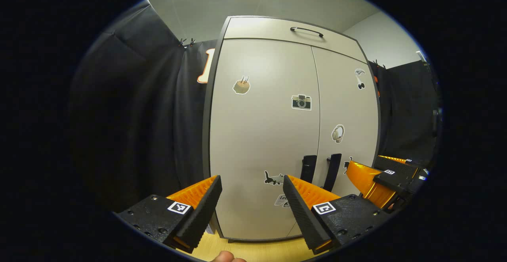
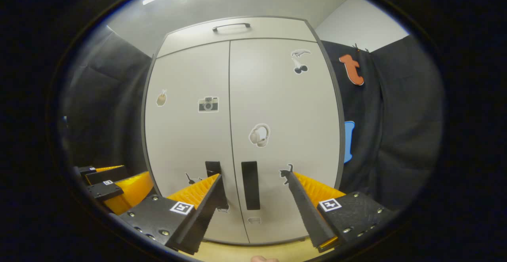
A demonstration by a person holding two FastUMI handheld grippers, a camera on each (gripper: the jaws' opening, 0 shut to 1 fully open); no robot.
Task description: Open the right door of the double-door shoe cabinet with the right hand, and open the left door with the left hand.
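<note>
**A:** Start from the shoe cabinet (image 2: pixel 237 135). Where does it stand for you?

**B:** Dead ahead at twelve o'clock in the right gripper view, both doors flush and closed. The right door (image 2: pixel 285 107) carries its dark upright handle (image 2: pixel 250 185) just past the centre seam, at about six o'clock on the door. The left door (image 2: pixel 190 135) has its own handle (image 2: pixel 214 171) just across the seam, partly hidden behind your near finger.

**A:** And your right gripper?

**B:** Your right gripper (image 2: pixel 253 198) is spread wide, holding nothing, and apart from the door, I judge. The right handle sits between the fingers in that view.

**A:** The left one?

**B:** In the left gripper view your left gripper (image 1: pixel 251 198) is spread as well and empty. The left door's handle (image 1: pixel 308 169) lies at about two o'clock from its gap, beside the far finger, not between the two.

**A:** So which step is this?

**B:** The approach, I judge; neither door is opened yet. Next you need to carry the right gripper forward until the fingers straddle the right handle, press them together on it, then pull along the door's arc toward three o'clock. Your left gripper must first shift toward its handle.
</note>
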